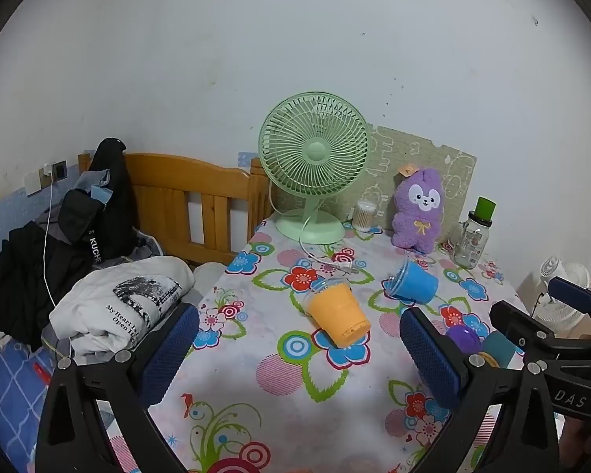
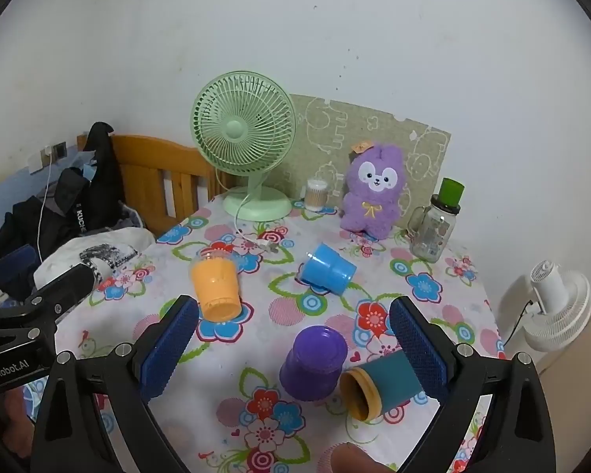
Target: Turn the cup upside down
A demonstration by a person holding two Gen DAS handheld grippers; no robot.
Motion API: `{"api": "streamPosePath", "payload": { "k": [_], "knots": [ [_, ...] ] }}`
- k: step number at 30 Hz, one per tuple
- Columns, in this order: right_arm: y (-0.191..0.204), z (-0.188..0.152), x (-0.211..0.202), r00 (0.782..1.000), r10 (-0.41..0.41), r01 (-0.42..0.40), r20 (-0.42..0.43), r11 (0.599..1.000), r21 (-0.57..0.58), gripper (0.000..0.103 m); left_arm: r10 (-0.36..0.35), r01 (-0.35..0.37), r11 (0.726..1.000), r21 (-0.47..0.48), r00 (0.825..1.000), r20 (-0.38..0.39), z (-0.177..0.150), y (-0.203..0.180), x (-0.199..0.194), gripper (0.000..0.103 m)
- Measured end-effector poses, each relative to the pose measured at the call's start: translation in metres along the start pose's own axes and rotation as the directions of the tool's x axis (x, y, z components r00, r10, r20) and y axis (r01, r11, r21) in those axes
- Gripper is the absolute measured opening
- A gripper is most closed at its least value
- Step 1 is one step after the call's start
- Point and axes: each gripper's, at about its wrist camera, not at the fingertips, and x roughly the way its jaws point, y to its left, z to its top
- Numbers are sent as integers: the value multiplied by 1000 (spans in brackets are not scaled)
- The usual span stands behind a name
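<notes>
While both grippers hung above the flowered counter (image 2: 232, 358), the left gripper (image 1: 299, 351) and the right gripper (image 2: 293, 349) stood wide apart, holding nothing. At lower centre of the right view a purple cup (image 2: 313, 362) stood upside down, touching a teal cup (image 2: 382, 384) on its side. Higher, near mid-frame, an orange cup (image 2: 214, 287) and a blue cup (image 2: 327, 270) lay tipped over, well apart.

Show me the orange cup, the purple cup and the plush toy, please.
orange cup (image 2: 215, 282): right wrist view, on its side wall.
purple cup (image 2: 314, 358): right wrist view, on its upturned base.
plush toy (image 2: 372, 197): right wrist view, on its belly.
</notes>
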Motion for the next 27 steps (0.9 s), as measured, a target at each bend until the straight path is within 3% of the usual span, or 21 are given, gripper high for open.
{"api": "streamPosePath", "payload": {
  "k": [27],
  "knots": [
    [-2, 0, -4, 1000, -6, 6, -1, 1000, -5, 99, -2, 2, 1000, -4, 1000, 0, -4, -2, -8, 103]
  ]
}}
